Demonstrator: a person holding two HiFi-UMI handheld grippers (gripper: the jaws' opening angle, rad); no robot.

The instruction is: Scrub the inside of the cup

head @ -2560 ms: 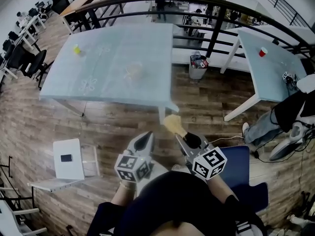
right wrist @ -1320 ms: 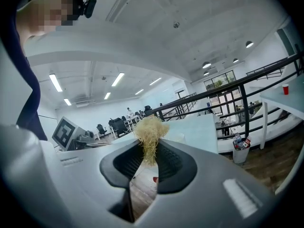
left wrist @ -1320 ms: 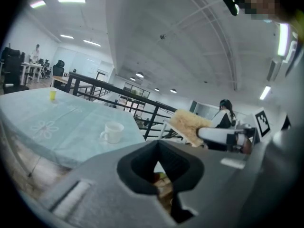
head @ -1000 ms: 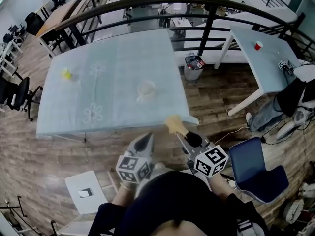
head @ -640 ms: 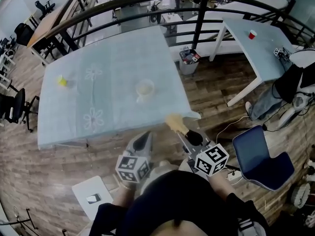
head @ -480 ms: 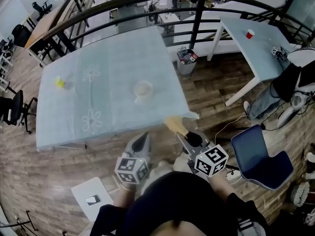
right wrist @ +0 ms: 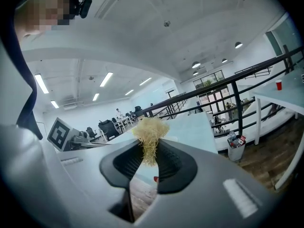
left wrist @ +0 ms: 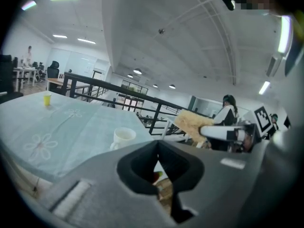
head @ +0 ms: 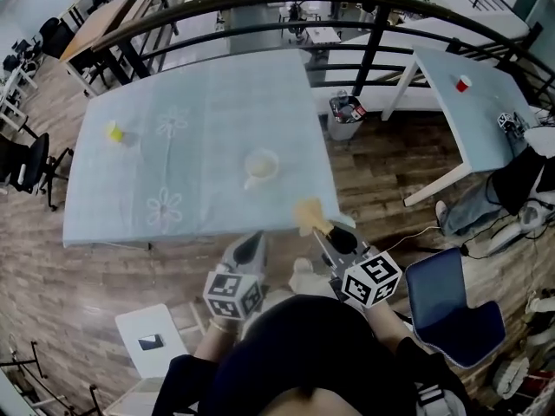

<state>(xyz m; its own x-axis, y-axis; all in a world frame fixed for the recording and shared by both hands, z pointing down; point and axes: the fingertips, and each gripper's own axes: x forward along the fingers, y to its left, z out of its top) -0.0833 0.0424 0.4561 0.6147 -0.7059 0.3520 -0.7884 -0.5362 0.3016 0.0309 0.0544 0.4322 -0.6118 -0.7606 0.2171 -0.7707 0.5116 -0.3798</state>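
Observation:
A white cup point(head: 260, 167) with a handle stands on the pale blue table point(head: 156, 159), right of its middle; it also shows as the cup point(left wrist: 123, 137) in the left gripper view. My right gripper point(head: 314, 225) is shut on a tan fibrous scrubber point(head: 308, 212) that hovers over the table's near right corner; the tuft of the scrubber point(right wrist: 150, 132) sticks out past the jaws. My left gripper point(head: 252, 243) is shut with nothing in it, just short of the table's near edge. Both grippers are well short of the cup.
A small yellow cup point(head: 114, 132) stands at the table's far left. A black railing point(head: 364, 24) runs behind the table. A waste bin point(head: 347, 115) and a second table point(head: 468, 111) with a red cup point(head: 463, 84) are at the right. A blue chair point(head: 451, 306) stands right of me.
I have walked closer to the table; its near edge now lies just ahead of both grippers. The grippers keep their pose, the scrubber still held in the right one.

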